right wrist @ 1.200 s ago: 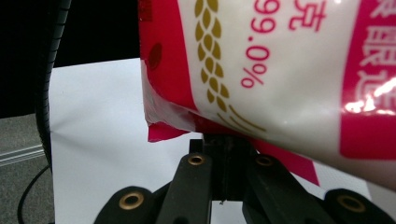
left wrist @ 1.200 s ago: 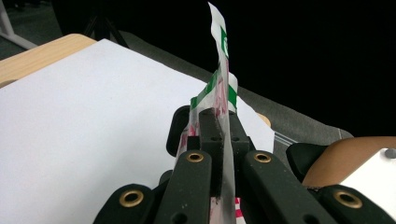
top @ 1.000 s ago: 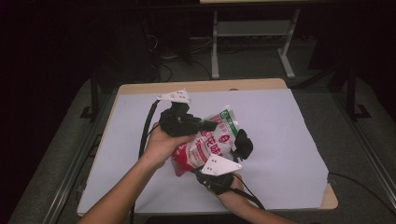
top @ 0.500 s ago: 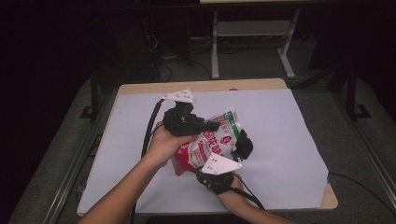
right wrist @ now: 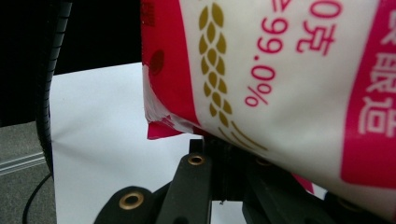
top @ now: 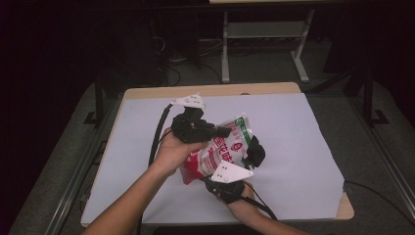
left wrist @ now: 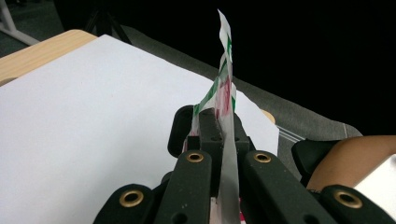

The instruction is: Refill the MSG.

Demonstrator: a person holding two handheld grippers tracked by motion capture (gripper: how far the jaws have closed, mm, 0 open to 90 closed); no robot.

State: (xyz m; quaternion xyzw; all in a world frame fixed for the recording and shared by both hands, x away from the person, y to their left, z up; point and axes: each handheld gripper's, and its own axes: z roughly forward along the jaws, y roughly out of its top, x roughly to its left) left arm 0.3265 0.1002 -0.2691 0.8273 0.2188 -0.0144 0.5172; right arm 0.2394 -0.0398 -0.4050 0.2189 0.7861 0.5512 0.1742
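Observation:
A red and white bag point(top: 222, 152) with a green top strip hangs tilted above the middle of the table, held between both grippers. My left gripper point(top: 221, 132) comes in from the left. In the left gripper view its jaws point(left wrist: 219, 135) are shut on the bag's thin sealed edge point(left wrist: 225, 88), which stands upright between them. My right gripper point(top: 254, 152) reaches up from the near side to the bag's right edge. In the right gripper view the bag point(right wrist: 289, 70) hangs close over the jaws point(right wrist: 219, 154), which are shut on its lower edge; the right jaw is mostly hidden.
A white sheet point(top: 293, 127) covers the wooden table point(top: 210, 90). The left gripper's black cable point(top: 156, 137) loops across the sheet on the left. A metal stand point(top: 264, 29) is on the dark floor beyond the far edge.

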